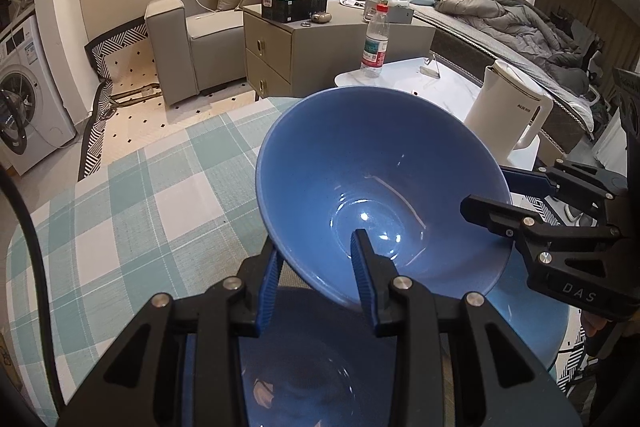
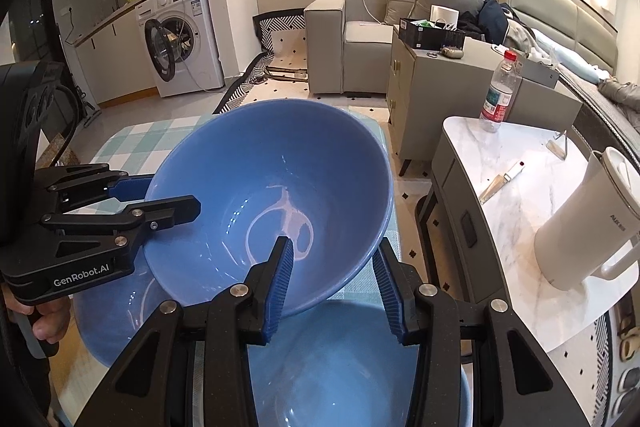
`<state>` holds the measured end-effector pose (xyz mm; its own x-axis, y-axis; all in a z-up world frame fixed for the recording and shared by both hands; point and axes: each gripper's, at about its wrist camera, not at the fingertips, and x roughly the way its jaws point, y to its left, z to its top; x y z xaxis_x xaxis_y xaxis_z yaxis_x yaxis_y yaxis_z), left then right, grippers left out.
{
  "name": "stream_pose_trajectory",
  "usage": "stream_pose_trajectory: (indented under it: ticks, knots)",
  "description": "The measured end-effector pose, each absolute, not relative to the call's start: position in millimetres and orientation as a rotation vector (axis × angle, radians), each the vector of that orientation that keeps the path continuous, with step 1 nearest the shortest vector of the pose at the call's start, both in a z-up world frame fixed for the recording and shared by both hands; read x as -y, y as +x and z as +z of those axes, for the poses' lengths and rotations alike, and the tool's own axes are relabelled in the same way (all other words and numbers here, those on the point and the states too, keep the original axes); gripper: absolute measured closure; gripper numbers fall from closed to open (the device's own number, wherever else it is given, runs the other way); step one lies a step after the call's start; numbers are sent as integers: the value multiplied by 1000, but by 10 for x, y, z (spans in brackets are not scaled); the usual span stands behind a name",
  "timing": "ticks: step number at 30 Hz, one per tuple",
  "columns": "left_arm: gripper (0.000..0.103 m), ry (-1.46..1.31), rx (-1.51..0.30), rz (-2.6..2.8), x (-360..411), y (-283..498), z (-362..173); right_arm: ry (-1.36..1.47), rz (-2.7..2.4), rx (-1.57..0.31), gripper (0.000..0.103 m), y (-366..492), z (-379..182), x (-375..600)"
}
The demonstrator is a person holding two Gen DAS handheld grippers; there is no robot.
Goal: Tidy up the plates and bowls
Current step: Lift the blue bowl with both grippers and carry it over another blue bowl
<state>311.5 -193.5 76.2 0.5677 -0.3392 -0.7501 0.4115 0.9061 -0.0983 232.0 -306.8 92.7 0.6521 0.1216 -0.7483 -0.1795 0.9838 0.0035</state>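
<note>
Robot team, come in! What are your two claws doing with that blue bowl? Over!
Left gripper and right gripper both clamped on blue bowl rim, opposite sides. Bowl tilted, off the table. Second bowl and blue plate underneath. Nothing blocking.

Blue bowl [image 1: 384, 163]: glossy, deep, conical, empty; faint whitish ring mark on the inner bottom in the right wrist view. Raised off the bench and tilted, mouth turned toward both cameras. Rim pinched at two places: left hand-held gripper [image 1: 320, 267] on the near rim, one pad inside and one outside the wall; right hand-held gripper [image 2: 340, 279] likewise on the rim at the other side. Directly beneath, a second blue bowl [image 2: 352, 367] sits upright, empty. Beside that, a flat blue plate [image 2: 116, 311] lies on the checked cloth of the bench
</note>
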Motion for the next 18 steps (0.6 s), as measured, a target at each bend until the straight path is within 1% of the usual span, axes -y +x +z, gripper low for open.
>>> stream_pose_trajectory:
  ticks: [18]
  knots:
    - [70, 82, -805, -428, 1826, 2810, 1001, -75, 200, -781, 60, 1931, 1197, 2947]
